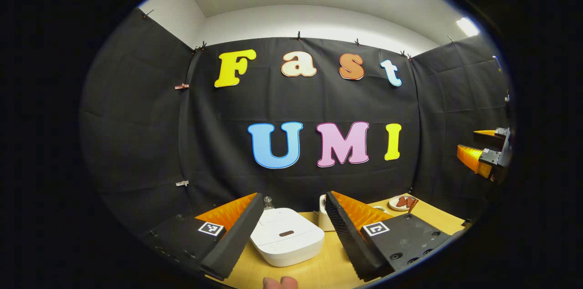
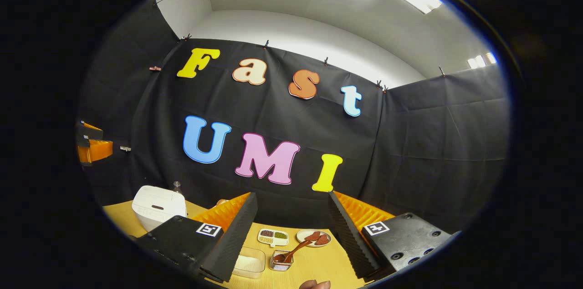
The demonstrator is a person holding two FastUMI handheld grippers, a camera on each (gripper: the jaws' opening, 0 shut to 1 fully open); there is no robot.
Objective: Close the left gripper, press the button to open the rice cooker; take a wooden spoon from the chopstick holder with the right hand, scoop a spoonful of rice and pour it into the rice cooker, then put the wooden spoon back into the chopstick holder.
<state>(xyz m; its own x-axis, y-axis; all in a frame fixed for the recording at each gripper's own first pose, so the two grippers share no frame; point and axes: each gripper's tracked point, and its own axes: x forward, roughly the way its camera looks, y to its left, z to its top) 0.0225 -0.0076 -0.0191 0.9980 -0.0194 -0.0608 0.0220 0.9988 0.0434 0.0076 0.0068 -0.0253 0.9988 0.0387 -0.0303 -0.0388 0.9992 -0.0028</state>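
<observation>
My left gripper (image 1: 294, 234) is wide open and holds nothing; its two fingers have ribbed, saw-like inner faces. Between them, a little farther on the wooden table (image 1: 314, 275), I see the rice cooker (image 1: 286, 241). It is a white, smooth box with rounded corners, its lid is shut, and a small dark oval button sits on the top. Behind it on the right stands a white rounded container (image 1: 324, 220), half hidden by my right finger. At the far right of the table lies a small plate with reddish pieces (image 1: 401, 202). My fingertips (image 1: 280, 282) show at the near edge.

My right gripper (image 2: 291, 234) is also spread wide and empty. Between its fingers, near me, stands the chopstick holder (image 2: 281, 261), a small clear square cup, and the wooden spoon (image 2: 294, 251) leans in it with its handle tilted to the right and away. Just left of it is a clear shallow box with white rice (image 2: 248, 262). Farther away are a divided dish with grains (image 2: 273, 236) and the plate. The rice cooker stands far left on the table.
</observation>
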